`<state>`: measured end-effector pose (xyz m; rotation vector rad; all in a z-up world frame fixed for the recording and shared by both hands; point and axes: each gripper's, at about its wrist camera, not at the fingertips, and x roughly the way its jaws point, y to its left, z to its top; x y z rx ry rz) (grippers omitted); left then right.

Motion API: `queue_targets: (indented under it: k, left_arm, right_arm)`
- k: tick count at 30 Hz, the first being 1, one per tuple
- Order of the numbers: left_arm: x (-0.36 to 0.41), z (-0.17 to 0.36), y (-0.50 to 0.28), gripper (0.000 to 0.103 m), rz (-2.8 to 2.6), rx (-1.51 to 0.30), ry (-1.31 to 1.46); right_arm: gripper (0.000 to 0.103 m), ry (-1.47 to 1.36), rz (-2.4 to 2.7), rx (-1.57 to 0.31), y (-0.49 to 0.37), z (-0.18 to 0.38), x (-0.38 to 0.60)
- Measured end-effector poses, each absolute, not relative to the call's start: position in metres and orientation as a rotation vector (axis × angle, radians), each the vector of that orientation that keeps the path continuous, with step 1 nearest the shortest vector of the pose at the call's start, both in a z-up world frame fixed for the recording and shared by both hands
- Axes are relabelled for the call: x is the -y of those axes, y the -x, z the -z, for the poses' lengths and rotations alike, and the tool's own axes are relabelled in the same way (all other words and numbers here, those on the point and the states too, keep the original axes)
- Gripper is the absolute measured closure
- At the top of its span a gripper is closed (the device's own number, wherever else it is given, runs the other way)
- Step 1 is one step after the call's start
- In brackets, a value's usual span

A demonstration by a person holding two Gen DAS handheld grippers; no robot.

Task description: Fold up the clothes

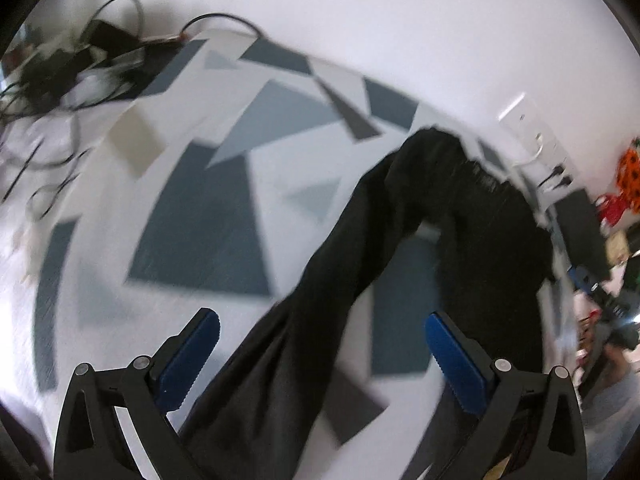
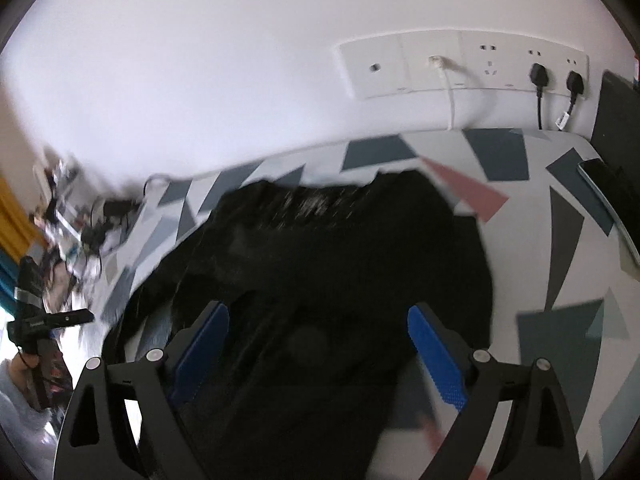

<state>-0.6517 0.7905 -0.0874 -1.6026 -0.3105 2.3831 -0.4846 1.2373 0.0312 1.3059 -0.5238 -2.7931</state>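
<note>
A pair of black trousers [image 1: 472,216] lies on a white cloth with grey and blue triangles [image 1: 200,232]. In the left wrist view the waist is at the far right and one leg [image 1: 296,336] runs down between my fingers. My left gripper [image 1: 322,332] is open above that leg, blue pads wide apart. In the right wrist view the black trousers [image 2: 328,264] fill the middle, bunched and blurred. My right gripper [image 2: 318,328] is open over them, with nothing pinched between its pads.
A tangle of black cables and adapters [image 1: 80,64] sits at the far left of the table. A white socket strip [image 2: 460,64] with plugs is on the wall. A dark flat device [image 2: 600,188] lies at the right edge. A person's pale sleeve [image 2: 20,408] shows at lower left.
</note>
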Motion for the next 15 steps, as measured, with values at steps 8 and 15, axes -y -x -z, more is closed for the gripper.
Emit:
queue_targets:
  k: [8, 15]
  left_arm:
    - [-0.786, 0.121, 0.606, 0.000, -2.368, 0.194, 1.707]
    - [-0.800, 0.135, 0.592, 0.000, -2.443, 0.090, 1.714]
  right_arm:
    - [0.010, -1.328, 2.773, 0.565, 0.467, -0.033, -1.201]
    - [0.010, -1.343, 2.821, 0.754, 0.456, -0.035, -1.202]
